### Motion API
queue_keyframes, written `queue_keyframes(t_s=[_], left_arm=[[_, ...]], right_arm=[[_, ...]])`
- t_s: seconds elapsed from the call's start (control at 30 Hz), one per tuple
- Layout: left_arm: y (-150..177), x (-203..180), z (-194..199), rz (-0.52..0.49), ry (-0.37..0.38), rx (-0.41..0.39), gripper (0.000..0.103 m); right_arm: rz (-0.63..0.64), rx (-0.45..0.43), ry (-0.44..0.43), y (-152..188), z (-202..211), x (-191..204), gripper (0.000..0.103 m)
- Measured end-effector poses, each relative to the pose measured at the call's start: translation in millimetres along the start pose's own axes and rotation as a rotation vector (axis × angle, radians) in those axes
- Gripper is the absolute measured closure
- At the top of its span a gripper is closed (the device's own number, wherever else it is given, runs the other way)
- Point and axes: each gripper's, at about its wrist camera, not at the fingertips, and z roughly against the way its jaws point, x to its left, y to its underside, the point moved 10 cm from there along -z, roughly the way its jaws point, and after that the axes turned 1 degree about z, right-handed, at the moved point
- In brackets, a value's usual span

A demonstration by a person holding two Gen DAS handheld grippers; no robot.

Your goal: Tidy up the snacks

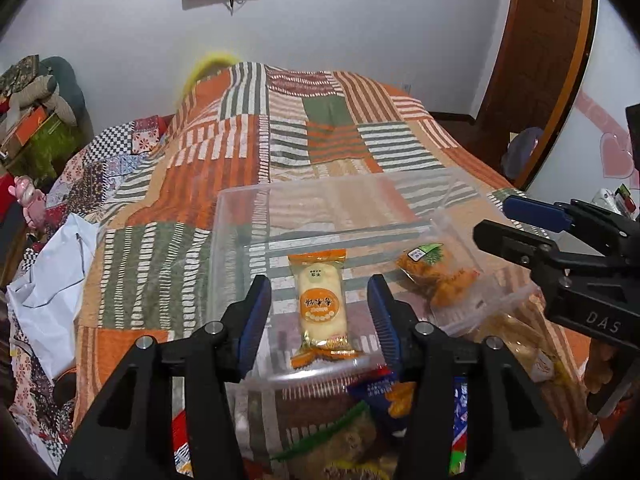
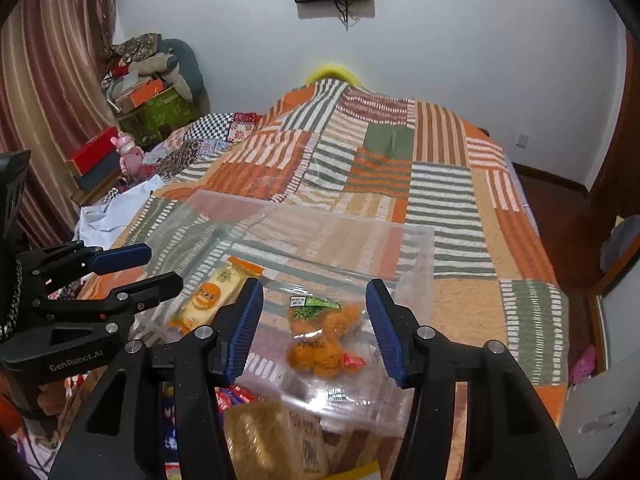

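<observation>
A clear plastic bin (image 1: 244,220) (image 2: 416,268) sits on a striped patchwork bedspread. Inside it lie a pale yellow packet with an orange round label (image 1: 322,306) (image 2: 210,296) and a clear bag of orange fried snacks (image 1: 438,274) (image 2: 324,336). My left gripper (image 1: 320,308) hangs open above the yellow packet, its pads apart from it. My right gripper (image 2: 316,316) hangs open above the orange snack bag without touching it. Each gripper shows at the edge of the other's view: the right gripper (image 1: 496,220) and the left gripper (image 2: 156,266).
More snack packets (image 1: 372,420) (image 2: 272,436) lie heaped on the bed in front of the bin. A white plastic bag (image 1: 52,280) lies to the left. Boxes and soft toys (image 2: 152,92) are stacked by the far wall; a wooden door frame (image 1: 532,80) stands on the right.
</observation>
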Motion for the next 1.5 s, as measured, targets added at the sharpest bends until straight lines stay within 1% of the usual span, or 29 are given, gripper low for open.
queue_keyframes(t_s=[0.03,0.17,0.2,0.27,0.3,0.43,0.63,0.83,0.93,0.97,1.2,1.37,1.5], left_arm=[[0.6,1.2,5.6,0.000,-0.008,-0.008,0.048],[3.1,4.7,29.2,-0.009,-0.025,-0.037,0.045],[3.9,6.3,37.0,-0.013,-0.032,-0.047,0.044],[4.8,9.2,47.3,-0.010,-0.047,-0.063,0.038],[5.8,10.4,53.9,-0.007,-0.054,-0.073,0.037],[14.5,11.4,69.7,-0.004,-0.056,-0.086,0.035],[40.2,11.9,86.8,-0.016,-0.053,-0.083,0.031],[72.1,16.5,90.4,0.003,-0.044,-0.059,0.031],[86.4,19.4,93.3,0.009,-0.040,-0.053,0.031],[90.1,21.0,93.8,0.012,-0.040,-0.049,0.031],[113.4,29.0,96.1,0.019,-0.038,-0.019,0.031],[134.9,32.2,89.4,0.021,-0.031,0.029,0.031],[150.6,33.6,83.5,0.025,-0.014,0.069,0.031]], right_arm=[[0.002,-0.005,0.001,-0.1,2.8,0.9,0.053],[0.006,-0.035,-0.004,2.4,21.6,5.4,0.052],[0.004,-0.042,-0.006,3.7,26.7,6.5,0.051],[-0.002,-0.058,-0.005,6.0,34.8,7.7,0.046],[-0.006,-0.065,-0.004,7.3,38.4,8.3,0.045],[-0.021,-0.080,-0.021,17.4,53.0,11.7,0.045],[-0.037,-0.087,-0.039,32.8,65.5,13.5,0.043],[-0.025,-0.099,-0.018,49.3,75.9,18.4,0.042],[-0.031,-0.098,-0.013,60.9,78.1,21.1,0.040],[-0.038,-0.094,-0.019,65.5,76.9,22.0,0.038],[-0.053,-0.036,-0.004,101.6,65.4,21.6,0.038],[-0.074,0.022,0.007,129.4,55.6,17.8,0.038],[-0.112,0.059,-0.032,145.0,49.6,18.9,0.038]])
